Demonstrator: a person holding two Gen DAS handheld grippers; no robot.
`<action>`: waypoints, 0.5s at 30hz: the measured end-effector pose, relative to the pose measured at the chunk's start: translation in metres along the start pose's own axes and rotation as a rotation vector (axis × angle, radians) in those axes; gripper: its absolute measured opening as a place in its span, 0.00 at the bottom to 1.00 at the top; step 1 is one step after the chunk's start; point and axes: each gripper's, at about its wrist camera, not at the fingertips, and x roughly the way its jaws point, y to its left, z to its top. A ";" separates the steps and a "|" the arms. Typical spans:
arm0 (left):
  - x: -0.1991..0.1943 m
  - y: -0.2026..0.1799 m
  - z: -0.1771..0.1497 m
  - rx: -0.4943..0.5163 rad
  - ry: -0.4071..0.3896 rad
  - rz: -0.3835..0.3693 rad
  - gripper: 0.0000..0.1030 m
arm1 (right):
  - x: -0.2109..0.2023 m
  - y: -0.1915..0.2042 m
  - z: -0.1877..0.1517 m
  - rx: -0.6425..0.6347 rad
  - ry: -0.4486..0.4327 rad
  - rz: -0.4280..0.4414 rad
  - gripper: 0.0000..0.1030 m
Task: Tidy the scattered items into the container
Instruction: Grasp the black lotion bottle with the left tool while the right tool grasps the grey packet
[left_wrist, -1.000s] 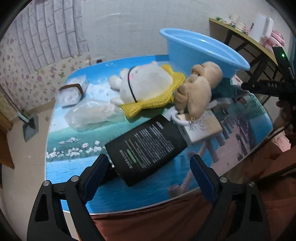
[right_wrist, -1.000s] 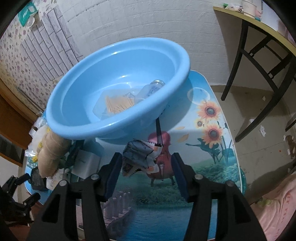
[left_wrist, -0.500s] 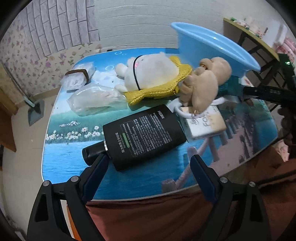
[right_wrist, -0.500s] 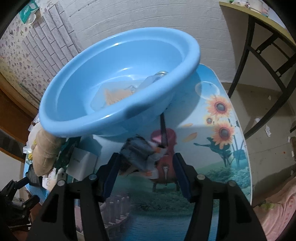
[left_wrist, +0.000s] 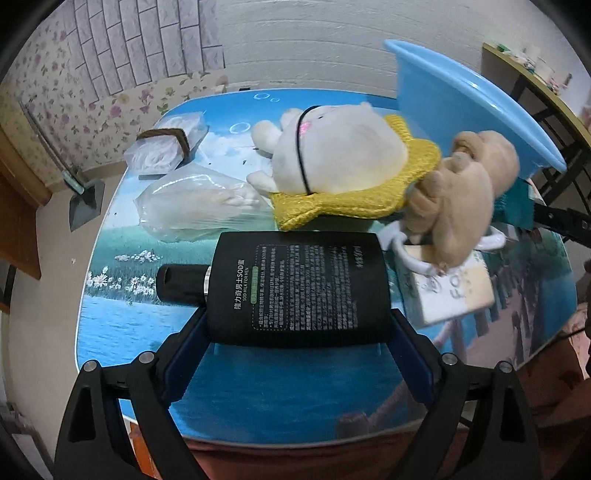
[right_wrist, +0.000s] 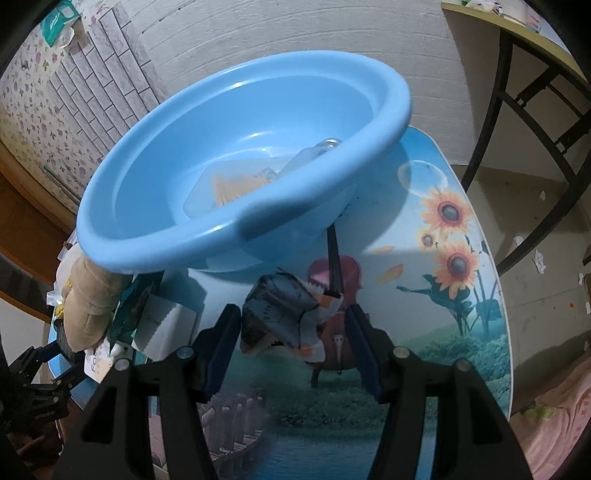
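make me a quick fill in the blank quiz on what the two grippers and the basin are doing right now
1. The left gripper has its fingers on either side of a flat ____ bottle.
2. The crumpled packet between the right gripper fingers lies on the ____.
3. The container is a ____ plastic basin.
4. The beige plush leans on the white plush, which wears a ____ cape.

Missing words: black; table; blue; yellow
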 end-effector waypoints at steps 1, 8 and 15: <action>0.000 0.000 0.001 -0.002 -0.004 0.003 0.91 | -0.001 -0.001 0.001 0.002 0.001 -0.001 0.56; 0.004 0.005 0.007 0.005 -0.065 0.000 0.88 | 0.002 0.008 0.002 -0.009 0.009 -0.023 0.56; 0.000 0.009 0.001 0.049 -0.099 -0.032 0.87 | 0.005 0.021 -0.004 -0.062 0.013 -0.042 0.42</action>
